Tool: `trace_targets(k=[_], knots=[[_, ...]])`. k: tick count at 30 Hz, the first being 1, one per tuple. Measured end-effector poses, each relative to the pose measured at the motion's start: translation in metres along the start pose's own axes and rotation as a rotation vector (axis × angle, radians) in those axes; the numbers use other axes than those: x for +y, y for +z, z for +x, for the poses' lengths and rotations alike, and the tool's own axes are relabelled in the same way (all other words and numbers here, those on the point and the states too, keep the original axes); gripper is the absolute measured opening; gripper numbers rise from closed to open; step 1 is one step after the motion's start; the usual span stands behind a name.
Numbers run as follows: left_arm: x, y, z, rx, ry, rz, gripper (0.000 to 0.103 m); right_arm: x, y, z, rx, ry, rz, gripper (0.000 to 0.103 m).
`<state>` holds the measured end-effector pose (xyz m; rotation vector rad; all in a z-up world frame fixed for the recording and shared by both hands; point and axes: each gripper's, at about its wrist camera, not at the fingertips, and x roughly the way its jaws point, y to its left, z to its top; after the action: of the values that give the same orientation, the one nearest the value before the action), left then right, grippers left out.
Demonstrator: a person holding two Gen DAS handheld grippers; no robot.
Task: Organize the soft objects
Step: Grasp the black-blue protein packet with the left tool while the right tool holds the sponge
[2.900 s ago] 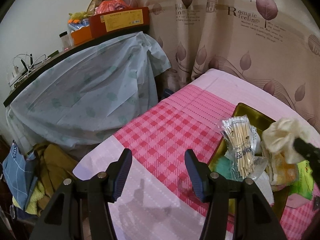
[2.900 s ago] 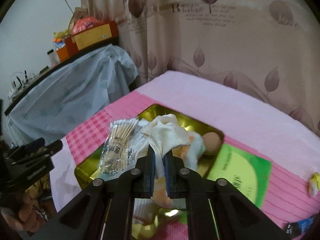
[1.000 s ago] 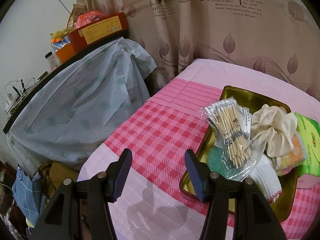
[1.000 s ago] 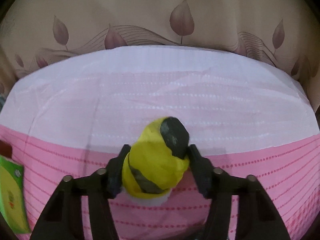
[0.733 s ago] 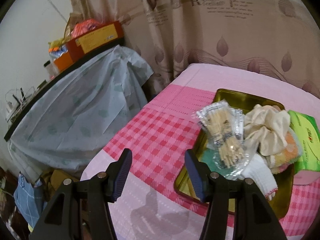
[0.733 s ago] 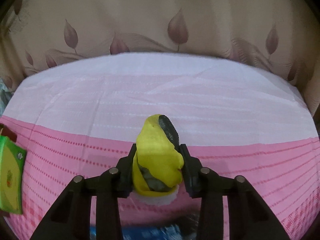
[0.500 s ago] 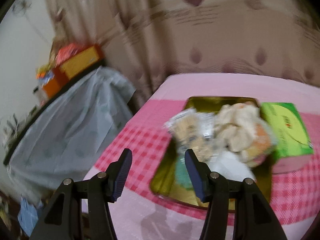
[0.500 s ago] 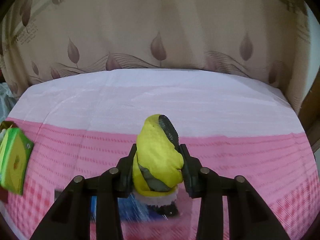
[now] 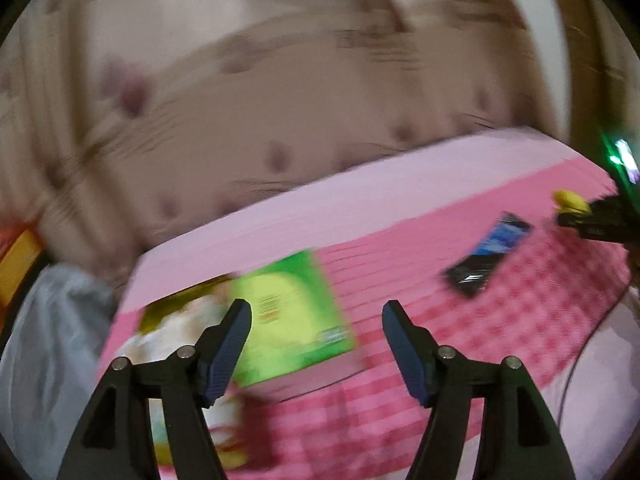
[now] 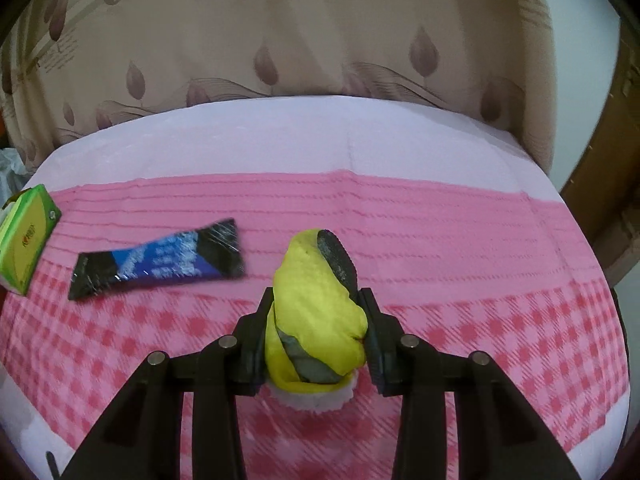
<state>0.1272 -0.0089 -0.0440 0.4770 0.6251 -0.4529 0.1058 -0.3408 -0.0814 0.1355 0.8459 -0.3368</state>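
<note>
My right gripper (image 10: pixel 318 300) is shut on a yellow soft toy (image 10: pixel 316 320) with grey-black patches and a white frilly base, held just above the pink checked tablecloth (image 10: pixel 480 300). In the blurred left wrist view that toy (image 9: pixel 570 201) shows at the far right edge. My left gripper (image 9: pixel 315 308) hangs over the cloth, its jaws opening wide with nothing between them. Beyond its left finger lies a gold tray (image 9: pixel 154 314) heaped with pale soft items (image 9: pixel 160 344), partly hidden and smeared by motion.
A green box (image 9: pixel 288 320) lies beside the tray and shows at the left edge as the green box (image 10: pixel 26 240). A dark blue packet (image 10: pixel 160 264) lies flat on the cloth left of the toy. A leaf-patterned curtain (image 10: pixel 320 40) hangs behind the table.
The right gripper closed on the yellow toy, lifted it and drew back, bringing the blue packet into view. The left view swung right from the tray toward the green box, and its jaws widened.
</note>
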Motion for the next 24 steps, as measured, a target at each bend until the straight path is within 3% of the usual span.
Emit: trace_targets(k=[6,10,17,24], knots=[[-0.064,0.036,0.047,0.058,-0.203,0.107,0.071,-0.028,-0.014,0.002,-0.006,-0.063,0.04,0.036],[-0.096,0.058,0.072,0.069,-0.257,0.145,0.071,-0.042,-0.024,0.009,0.007,-0.087,0.073,0.036],[-0.13,0.069,0.114,0.14,-0.32,0.226,0.071,-0.056,-0.028,0.01,0.009,-0.06,0.13,0.036],[-0.151,0.068,0.143,0.201,-0.301,0.29,0.071,-0.057,-0.028,0.01,0.013,-0.058,0.129,0.038]])
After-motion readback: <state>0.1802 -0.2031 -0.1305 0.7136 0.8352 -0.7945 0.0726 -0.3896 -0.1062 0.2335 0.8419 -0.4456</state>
